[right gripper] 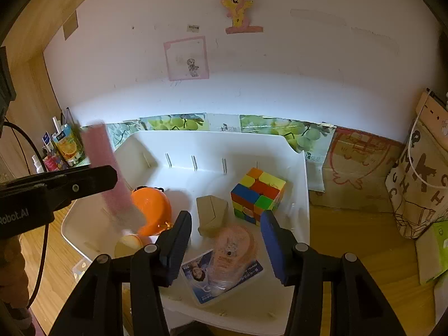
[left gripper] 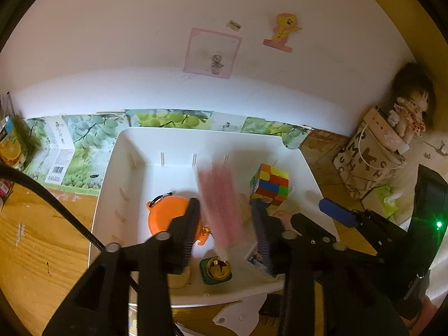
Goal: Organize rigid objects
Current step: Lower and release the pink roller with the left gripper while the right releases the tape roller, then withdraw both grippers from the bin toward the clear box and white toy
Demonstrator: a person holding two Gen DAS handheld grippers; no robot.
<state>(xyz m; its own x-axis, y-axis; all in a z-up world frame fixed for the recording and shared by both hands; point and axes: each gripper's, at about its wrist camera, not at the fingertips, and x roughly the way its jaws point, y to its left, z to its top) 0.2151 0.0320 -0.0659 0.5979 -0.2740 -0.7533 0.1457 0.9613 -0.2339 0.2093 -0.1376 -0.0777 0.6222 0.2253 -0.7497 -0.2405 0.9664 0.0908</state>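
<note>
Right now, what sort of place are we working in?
Probably a child's room or play corner at home. There is a pony sticker on the white wall, a doll sitting on a bag by a wooden desk, and a white bin holding a puzzle cube and other toys.

White bin (right gripper: 296, 196), multicoloured cube (right gripper: 257, 193), orange bowl (right gripper: 152, 207)

A pony sticker (right gripper: 238, 11) and a pink-framed drawing (right gripper: 187, 58) mark the wall – a doll (left gripper: 411, 112) sits atop a lettered bag (left gripper: 369, 159), a juice carton (right gripper: 68, 145) far left.
</note>
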